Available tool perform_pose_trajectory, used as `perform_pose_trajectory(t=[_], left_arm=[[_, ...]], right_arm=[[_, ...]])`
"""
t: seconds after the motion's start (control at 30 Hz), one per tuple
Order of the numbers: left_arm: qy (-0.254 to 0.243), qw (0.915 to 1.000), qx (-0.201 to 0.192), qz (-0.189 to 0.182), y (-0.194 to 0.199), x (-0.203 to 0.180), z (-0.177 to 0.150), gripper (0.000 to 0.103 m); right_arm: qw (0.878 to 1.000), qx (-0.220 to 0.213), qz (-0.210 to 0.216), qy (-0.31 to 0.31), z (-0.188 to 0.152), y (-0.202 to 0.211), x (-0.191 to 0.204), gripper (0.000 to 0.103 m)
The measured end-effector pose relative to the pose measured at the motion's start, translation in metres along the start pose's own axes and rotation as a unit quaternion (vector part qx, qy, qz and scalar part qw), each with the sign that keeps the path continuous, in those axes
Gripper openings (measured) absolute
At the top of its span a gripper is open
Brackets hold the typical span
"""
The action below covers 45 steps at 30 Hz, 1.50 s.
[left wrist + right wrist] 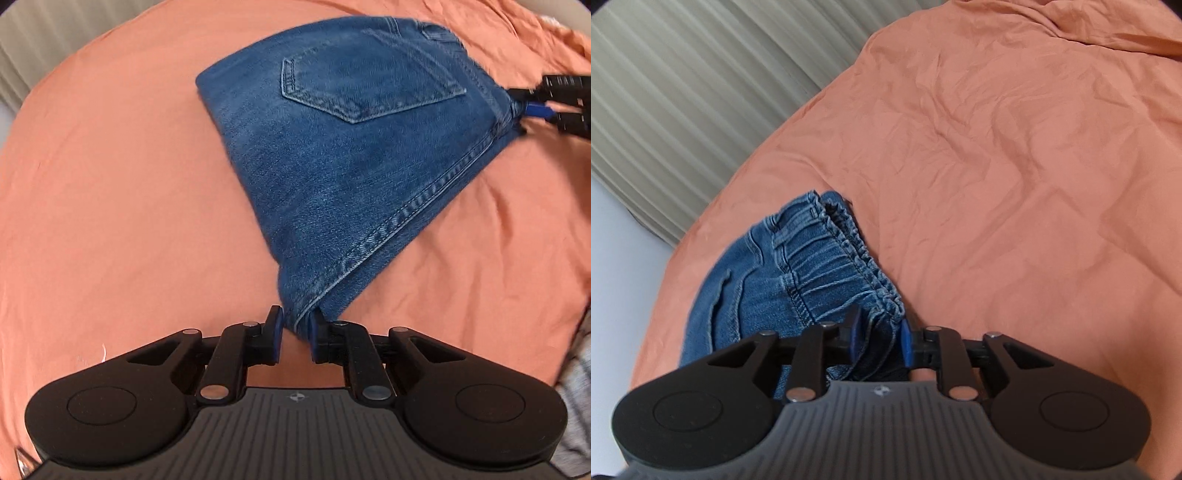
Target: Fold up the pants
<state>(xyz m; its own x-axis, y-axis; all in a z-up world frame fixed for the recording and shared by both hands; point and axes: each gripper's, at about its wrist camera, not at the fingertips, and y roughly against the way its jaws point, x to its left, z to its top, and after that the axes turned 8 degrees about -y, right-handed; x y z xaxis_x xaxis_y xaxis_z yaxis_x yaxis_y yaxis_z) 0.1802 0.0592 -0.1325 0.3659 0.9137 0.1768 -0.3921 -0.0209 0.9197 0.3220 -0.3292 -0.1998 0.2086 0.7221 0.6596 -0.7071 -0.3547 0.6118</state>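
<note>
Pinching jeans (351,155) corner, left gripper (295,332) jaws clamped; right gripper (879,339) jaws clamped on waistband.

Folded blue denim pants (354,155) on orange sheet (110,184).

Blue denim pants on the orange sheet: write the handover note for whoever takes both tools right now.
Left tool: shut on a folded corner of the blue denim pants.
Right tool: shut on the gathered elastic waistband.
Pants lie on the orange bed sheet, already folded into a compact bundle, back pocket up.
Left to do: finish or square up the fold, lay it flat, release both tools.
</note>
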Motion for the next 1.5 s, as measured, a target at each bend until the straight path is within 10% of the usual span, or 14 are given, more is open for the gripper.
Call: perform_pose_trajectory(t=[0.17,0.23,0.33,0.53,0.63,1.23,1.5], left_arm=[[-0.003,0.9995,0.028,-0.013,0.017,-0.003,-0.007,0.026],[0.004,0.9995,-0.004,-0.03,0.029,-0.002,-0.009,0.036],[0.051,0.9948,-0.063,-0.062,0.047,0.014,-0.01,0.051],[0.22,0.9633,-0.121,-0.095,0.03,0.056,0.018,0.071],[0.265,0.9521,-0.121,-0.093,0.007,0.065,0.027,0.075],[0.276,0.9452,-0.111,-0.134,-0.062,0.085,0.059,0.09],[0.263,0.9384,-0.135,-0.18,-0.073,0.089,0.059,0.059]], right_arm=[[1.0,-0.015,-0.012,-0.001,-0.005,0.027,-0.004,0.045],[0.999,-0.009,0.003,-0.032,-0.004,0.033,-0.012,0.066],[0.996,-0.003,0.041,-0.075,-0.004,0.038,-0.023,0.07],[0.994,0.029,0.059,-0.084,-0.007,0.027,-0.022,0.076],[0.995,0.032,0.056,-0.079,-0.006,0.019,-0.021,0.077],[0.99,0.057,0.082,-0.1,0.005,-0.021,-0.022,0.067],[0.99,0.064,0.084,-0.093,0.007,-0.028,-0.021,0.05]])
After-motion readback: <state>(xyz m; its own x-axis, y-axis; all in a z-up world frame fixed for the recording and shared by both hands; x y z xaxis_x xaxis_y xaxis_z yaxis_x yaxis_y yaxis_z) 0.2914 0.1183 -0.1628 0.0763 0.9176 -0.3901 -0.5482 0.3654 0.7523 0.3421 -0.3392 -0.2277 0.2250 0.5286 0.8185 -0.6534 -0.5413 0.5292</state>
